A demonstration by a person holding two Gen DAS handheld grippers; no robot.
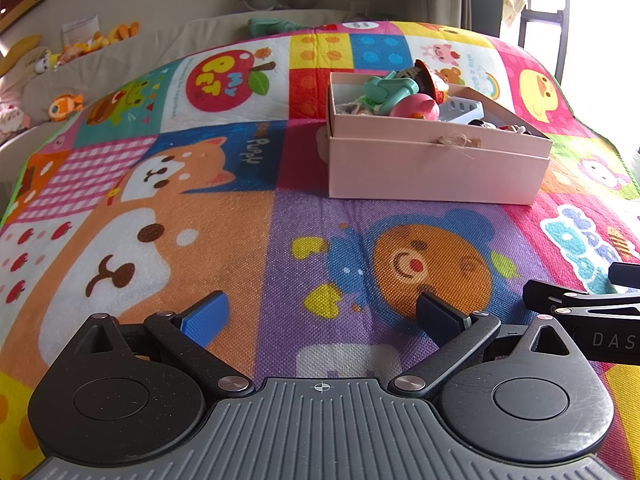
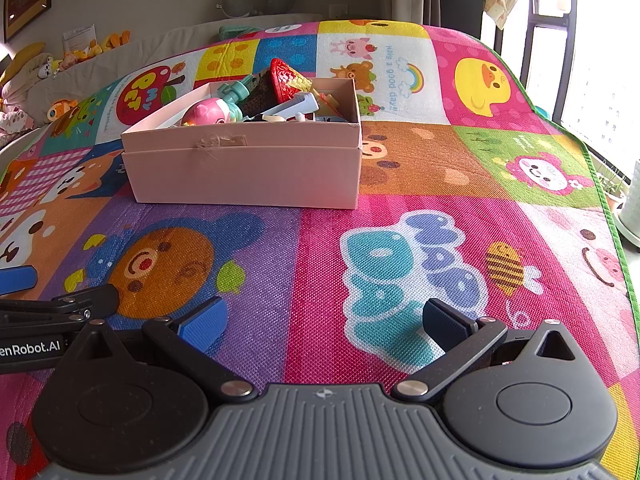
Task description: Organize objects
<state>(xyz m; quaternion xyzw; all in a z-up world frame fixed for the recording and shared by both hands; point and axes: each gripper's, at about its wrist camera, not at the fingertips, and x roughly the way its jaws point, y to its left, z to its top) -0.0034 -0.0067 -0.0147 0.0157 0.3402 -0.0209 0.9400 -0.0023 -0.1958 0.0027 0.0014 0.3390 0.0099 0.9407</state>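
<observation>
A pale pink cardboard box (image 1: 432,168) (image 2: 248,172) stands on the cartoon play mat (image 1: 248,240) (image 2: 400,208). It holds several small toys: a pink round toy (image 1: 414,106) (image 2: 208,112), a teal toy (image 1: 390,88) (image 2: 236,92), a red cone-shaped piece (image 2: 286,76) and a white flat piece (image 1: 464,108). My left gripper (image 1: 322,314) hovers low over the mat, well short of the box, open with nothing between its fingers. My right gripper (image 2: 324,320) sits beside it to the right, also open and holding nothing.
Plush toys (image 1: 66,106) line the beige sofa or bedding (image 1: 120,56) at the far left. Framed pictures hang on the wall. A bright window with a rail (image 2: 560,40) is on the right, beyond the mat's green edge (image 2: 604,184).
</observation>
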